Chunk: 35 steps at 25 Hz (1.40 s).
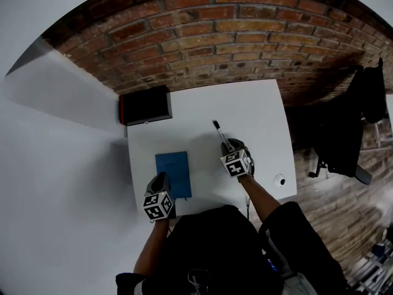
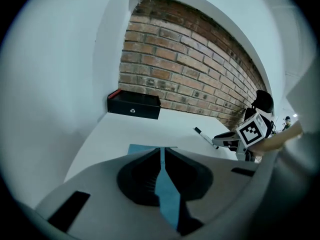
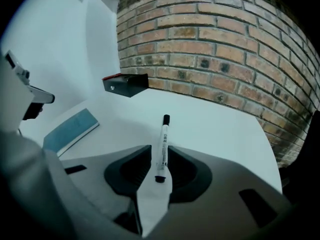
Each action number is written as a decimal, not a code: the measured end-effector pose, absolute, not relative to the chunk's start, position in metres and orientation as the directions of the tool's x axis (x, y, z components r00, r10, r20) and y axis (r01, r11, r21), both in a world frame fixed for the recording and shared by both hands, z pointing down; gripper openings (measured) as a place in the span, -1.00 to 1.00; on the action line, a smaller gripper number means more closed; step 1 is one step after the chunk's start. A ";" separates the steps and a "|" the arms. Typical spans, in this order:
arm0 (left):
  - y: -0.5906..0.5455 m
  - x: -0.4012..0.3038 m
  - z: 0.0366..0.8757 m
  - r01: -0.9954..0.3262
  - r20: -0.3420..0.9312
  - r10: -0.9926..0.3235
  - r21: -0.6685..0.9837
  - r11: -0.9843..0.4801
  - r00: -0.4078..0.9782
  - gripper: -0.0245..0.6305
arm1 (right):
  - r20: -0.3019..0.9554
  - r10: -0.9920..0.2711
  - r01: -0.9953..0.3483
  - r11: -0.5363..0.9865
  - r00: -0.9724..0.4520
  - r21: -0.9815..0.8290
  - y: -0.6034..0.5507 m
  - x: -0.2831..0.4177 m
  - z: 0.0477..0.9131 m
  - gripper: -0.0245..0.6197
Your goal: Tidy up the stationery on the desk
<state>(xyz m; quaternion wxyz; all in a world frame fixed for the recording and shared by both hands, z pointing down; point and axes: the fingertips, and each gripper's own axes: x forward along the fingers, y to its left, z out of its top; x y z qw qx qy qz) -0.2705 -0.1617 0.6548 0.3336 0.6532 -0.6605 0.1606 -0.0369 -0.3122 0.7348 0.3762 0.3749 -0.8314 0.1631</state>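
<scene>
A white desk (image 1: 258, 109) is sitting by a brick wall. The marker (image 3: 161, 144) is lying on it between the right gripper's (image 3: 159, 160) fingers, which are standing a little apart, so I think it can slip free. The left gripper (image 2: 162, 159) is hovering over the blue notebook (image 1: 173, 174), fingers almost closed, gripping nothing.

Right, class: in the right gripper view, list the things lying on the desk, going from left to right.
blue notebook → black box → marker
</scene>
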 end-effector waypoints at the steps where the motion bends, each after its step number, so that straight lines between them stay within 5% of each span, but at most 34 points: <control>1: -0.158 -0.273 0.656 -0.970 0.656 -0.752 0.219 0.105 0.067 -0.81 | 0.756 -0.495 -0.748 0.664 -0.428 0.011 -0.312 -0.036 0.739 -0.64; 21: -0.129 -0.277 0.669 -0.963 0.699 -0.714 0.177 0.201 -0.021 -0.81 | 0.787 -0.455 -0.768 0.640 -0.417 -0.037 -0.316 -0.033 0.756 -0.67; 35: -0.136 -0.278 0.666 -0.977 0.681 -0.730 0.187 0.099 0.057 -0.81 | 0.735 -0.505 -0.849 0.497 -0.453 -0.181 -0.307 -0.033 0.732 -0.67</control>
